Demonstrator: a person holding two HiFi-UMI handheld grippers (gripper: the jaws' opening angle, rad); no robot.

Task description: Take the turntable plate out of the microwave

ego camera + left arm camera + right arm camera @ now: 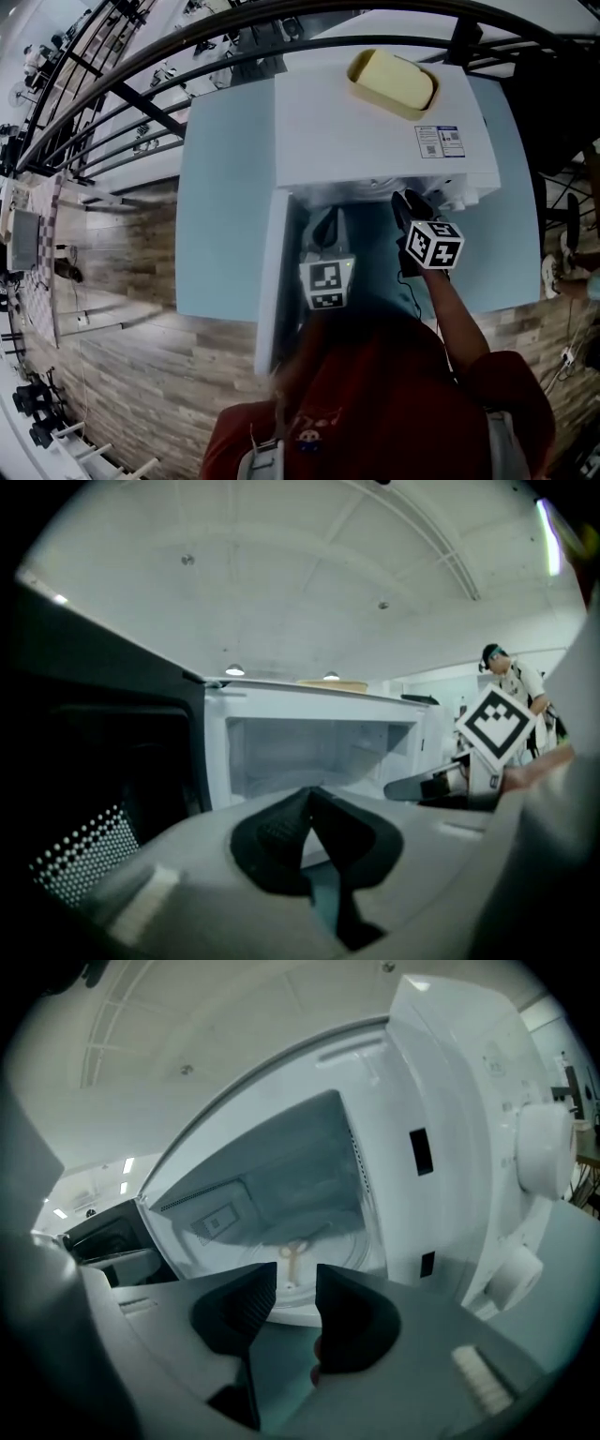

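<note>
A white microwave [375, 131] stands on a light-blue table with its door [272, 281] swung open to the left. The clear glass turntable plate [352, 1255] lies flat on the cavity floor, with a pale hub [293, 1262] showing through it. My right gripper [295, 1305] is open just in front of the cavity mouth, nothing between its jaws, with the plate's front rim beyond the gap. In the head view the right gripper [405, 199] is at the opening's right side. My left gripper [309, 834] is shut and empty, set back from the cavity [319, 752]; it shows as [328, 220] in the head view.
A yellow dish [392, 82] sits on top of the microwave. The dark door [94, 761] with its dotted mesh is close on the left. Control knobs [544, 1152] jut from the right front panel. The table [220, 216] is edged by wood floor and railings. A person [514, 682] stands far off.
</note>
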